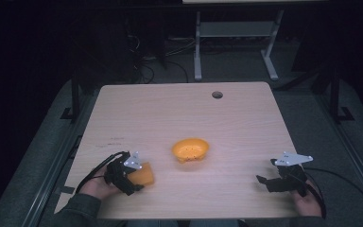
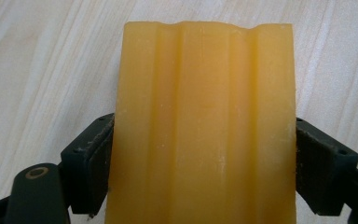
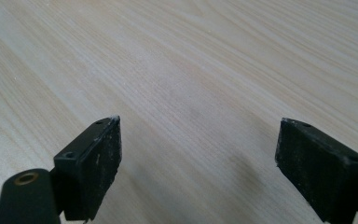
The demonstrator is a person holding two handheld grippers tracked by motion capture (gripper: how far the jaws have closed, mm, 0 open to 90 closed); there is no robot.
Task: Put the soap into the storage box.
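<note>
1. High view: the left gripper (image 1: 133, 178) sits at the near-left part of the wooden table (image 1: 246, 118), to the near left of the orange bowl (image 1: 190, 149), and carries an orange ridged block (image 1: 145, 174).
2. Left gripper view: the ridged block (image 2: 205, 126) stands between the two black jaws, which press on its two long sides. Shallow grooves run along its face, and the tabletop shows past its far end. I cannot tell whether it is lifted or resting on the wood.
3. The bowl stands upright near the table's middle, apart from both grippers; its inside looks speckled, and I cannot tell whether anything lies in it.
4. The right gripper (image 1: 270, 183) hovers well to the near right of the bowl. In the right gripper view its jaws stand wide apart with bare wood (image 3: 191, 70) between them.
5. Judgement: the step in hand is carrying the gripped block, probably toward the bowl.
6. The next move likely calls for travel forward and right to the bowl's rim, keeping the grip firm, then parting the jaws above it. The right gripper could steady the bowl.
</note>
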